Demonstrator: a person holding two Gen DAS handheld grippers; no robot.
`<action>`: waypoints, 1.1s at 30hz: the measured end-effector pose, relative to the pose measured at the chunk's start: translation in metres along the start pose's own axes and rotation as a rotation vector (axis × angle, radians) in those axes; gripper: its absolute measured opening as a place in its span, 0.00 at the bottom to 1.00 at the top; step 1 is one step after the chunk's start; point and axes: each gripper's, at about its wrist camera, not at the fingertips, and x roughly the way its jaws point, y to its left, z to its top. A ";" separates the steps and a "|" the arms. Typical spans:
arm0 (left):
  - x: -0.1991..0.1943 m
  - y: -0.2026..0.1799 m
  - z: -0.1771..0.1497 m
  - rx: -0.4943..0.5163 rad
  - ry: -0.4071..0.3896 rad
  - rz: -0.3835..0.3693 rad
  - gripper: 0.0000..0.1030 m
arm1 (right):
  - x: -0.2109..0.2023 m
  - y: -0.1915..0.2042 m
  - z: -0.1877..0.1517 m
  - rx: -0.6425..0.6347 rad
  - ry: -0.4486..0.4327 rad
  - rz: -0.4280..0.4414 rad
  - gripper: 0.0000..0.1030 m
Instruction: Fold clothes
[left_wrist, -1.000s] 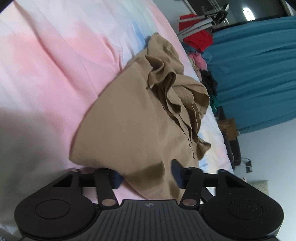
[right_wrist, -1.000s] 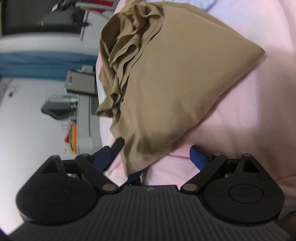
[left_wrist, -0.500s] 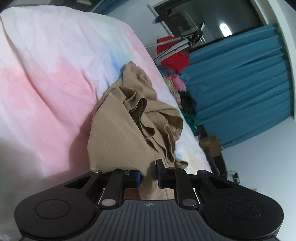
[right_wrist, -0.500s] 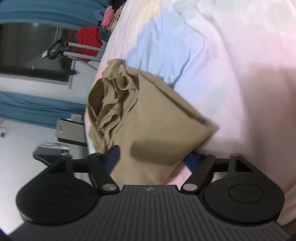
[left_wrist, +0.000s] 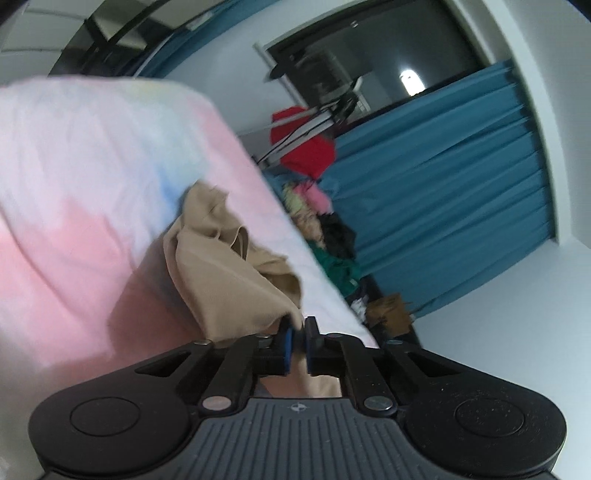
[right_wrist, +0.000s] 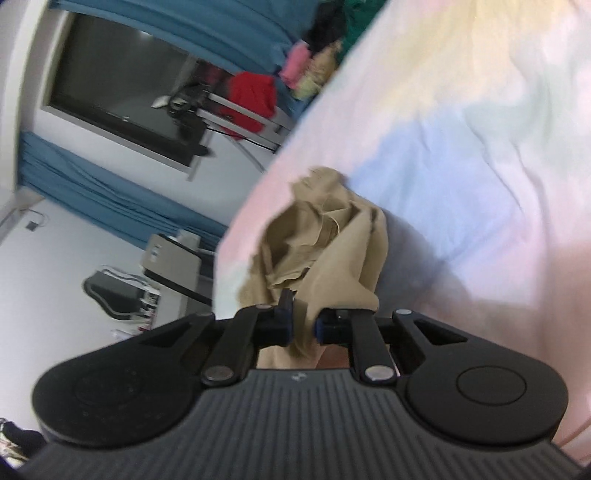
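Tan garment (left_wrist: 225, 280), bunched and creased, hangs in loose folds over the bed (left_wrist: 74, 206) with pastel pink-blue sheet. Left tongs (left_wrist: 298, 332) nearly closed, pinching a corner of the cloth. Right tongs (right_wrist: 303, 317) narrowly apart, clamped on a thicker fold of the garment (right_wrist: 325, 251). Both views motion-blurred. Blue curtain (left_wrist: 443, 206) behind.
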 end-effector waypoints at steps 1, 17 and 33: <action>-0.006 -0.006 0.002 0.001 -0.007 -0.008 0.03 | -0.009 0.004 0.000 -0.012 0.004 0.006 0.14; -0.091 0.012 -0.068 -0.052 0.125 0.107 0.06 | -0.117 -0.014 -0.041 -0.115 0.069 -0.059 0.10; 0.007 0.087 -0.057 -0.285 0.311 0.385 0.68 | -0.023 -0.079 -0.094 0.352 0.346 -0.107 0.71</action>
